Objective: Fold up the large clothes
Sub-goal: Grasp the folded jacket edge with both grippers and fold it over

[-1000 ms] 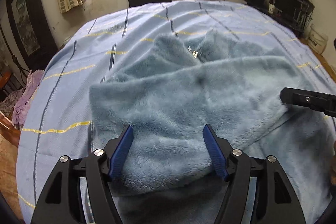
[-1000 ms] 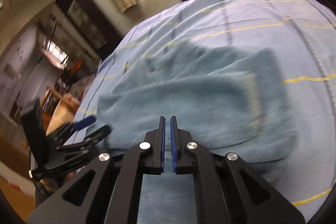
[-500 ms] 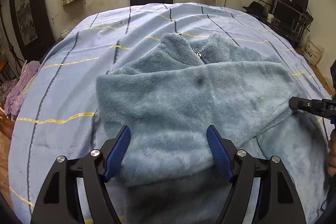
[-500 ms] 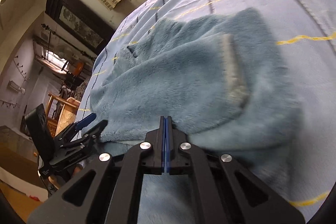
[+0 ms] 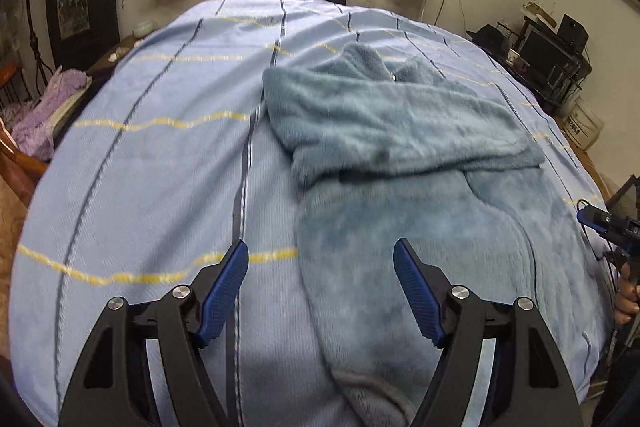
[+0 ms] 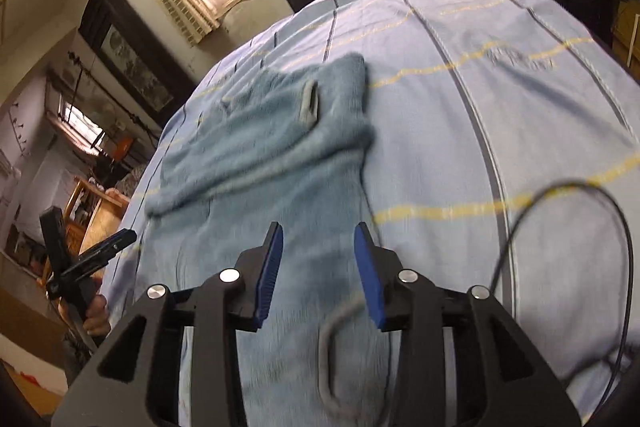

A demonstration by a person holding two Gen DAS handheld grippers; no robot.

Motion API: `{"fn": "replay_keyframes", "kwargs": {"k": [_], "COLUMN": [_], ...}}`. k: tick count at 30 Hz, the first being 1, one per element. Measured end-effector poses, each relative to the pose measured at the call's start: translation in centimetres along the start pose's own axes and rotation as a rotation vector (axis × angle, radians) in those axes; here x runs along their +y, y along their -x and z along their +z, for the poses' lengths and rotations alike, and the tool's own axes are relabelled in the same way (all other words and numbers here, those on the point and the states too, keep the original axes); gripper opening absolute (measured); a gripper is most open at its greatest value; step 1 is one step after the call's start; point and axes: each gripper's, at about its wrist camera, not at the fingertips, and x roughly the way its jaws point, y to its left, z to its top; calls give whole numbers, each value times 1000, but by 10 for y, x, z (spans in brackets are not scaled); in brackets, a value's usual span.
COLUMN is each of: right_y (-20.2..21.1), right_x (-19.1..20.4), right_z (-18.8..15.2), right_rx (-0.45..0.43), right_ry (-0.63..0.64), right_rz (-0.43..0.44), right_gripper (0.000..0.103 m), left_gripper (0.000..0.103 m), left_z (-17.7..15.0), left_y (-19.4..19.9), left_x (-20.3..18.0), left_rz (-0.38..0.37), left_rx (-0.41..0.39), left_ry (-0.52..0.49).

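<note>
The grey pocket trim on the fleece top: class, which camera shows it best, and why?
The right wrist view. The pocket trim lies facing that camera on the folded upper part of the fleece top, though slightly blurred. In the left wrist view the fleece top shows only fluffy surface; no trim can be made out.

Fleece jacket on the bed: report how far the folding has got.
Done: the fleece jacket has its sleeves folded across the chest on the striped sheet. In hand: nothing; the left gripper is open over the hem edge, and the right gripper is opening with empty fingers. Left: folding the long lower body up.
</note>
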Motion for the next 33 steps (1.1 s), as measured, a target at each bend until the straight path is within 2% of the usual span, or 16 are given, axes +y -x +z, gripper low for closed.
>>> {"fn": "replay_keyframes", "kwargs": {"k": [2,4,10,13,16,24,30,33], "right_y": [1,-4,-22,-34,-42,-30,-4,9], "right_x": [-2,-4,-13,-18,-22,-26,-21,-18], "right_z": [-9,-11,8,16,18,1,-31,-48], "right_rx": [11,8,14,33,55,106,145,154], "right_ry": [2,3,-8,-34,-52,-69,-61,-55], "right_rz": [13,-10,-29,-19,9,98,143,169], "right_gripper": [37,37,37,37,38,38,37,37], "left_gripper": [75,73,73,73,73,73,72,72], "left_z": [-5,-3,19,25,25,-12,-48,-62], "left_y": [-7,-13,-27,-39,-39,-16,9,18], "left_x": [1,1,-14,-20,-18,-20,-35,-40], "left_rz": [14,-15,-91,-70,-91,-140,-214,-278], "left_rx": [21,43,56,78,81,114,133,143], "left_ry": [13,25,-1,-17,-8,-23,-34,-23]}}
